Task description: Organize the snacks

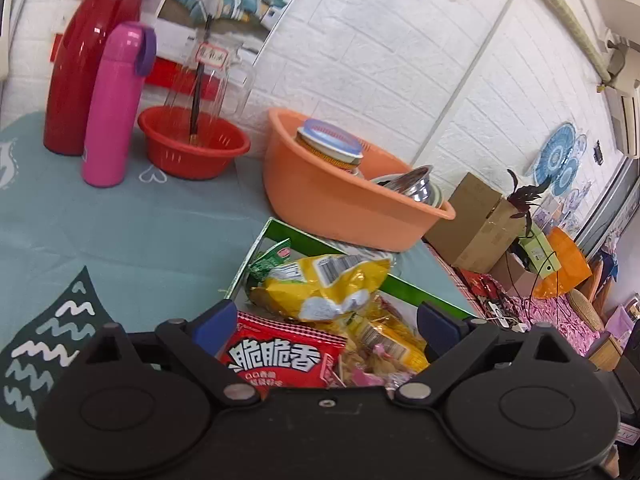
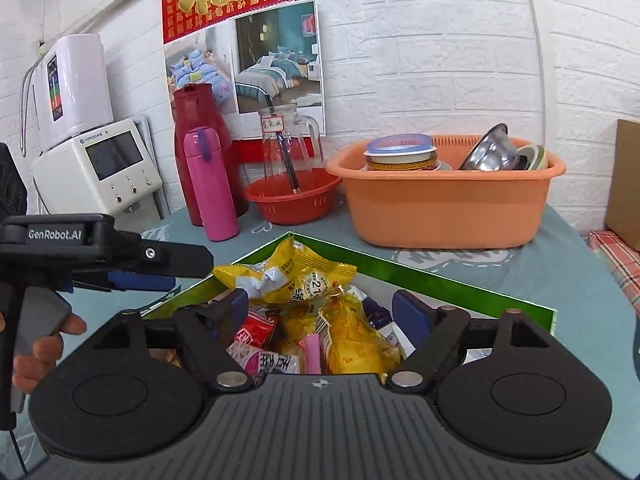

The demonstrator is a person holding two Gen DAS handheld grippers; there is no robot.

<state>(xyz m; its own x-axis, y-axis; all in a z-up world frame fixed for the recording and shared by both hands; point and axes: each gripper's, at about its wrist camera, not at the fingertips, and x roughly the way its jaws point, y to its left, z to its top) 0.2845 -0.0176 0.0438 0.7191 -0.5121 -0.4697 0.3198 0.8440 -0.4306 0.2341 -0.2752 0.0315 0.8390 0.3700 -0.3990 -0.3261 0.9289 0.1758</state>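
Both grippers wide, empty: left gripper (image 1: 324, 320), right gripper (image 2: 320, 306) over green box (image 2: 460, 280) mid-table. Snack packets (image 2: 304, 276) piled inside. Looks like pre-pick; next needs descent onto one packet.

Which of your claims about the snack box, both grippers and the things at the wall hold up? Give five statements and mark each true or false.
1. The left gripper is open above the snack box. True.
2. The right gripper grips a yellow packet. False: it is open, holding nothing.
3. The pink bottle lies on its side. False: it stands upright.
4. The orange basin holds bowls. True.
5. The snack box is empty. False: packets fill it.
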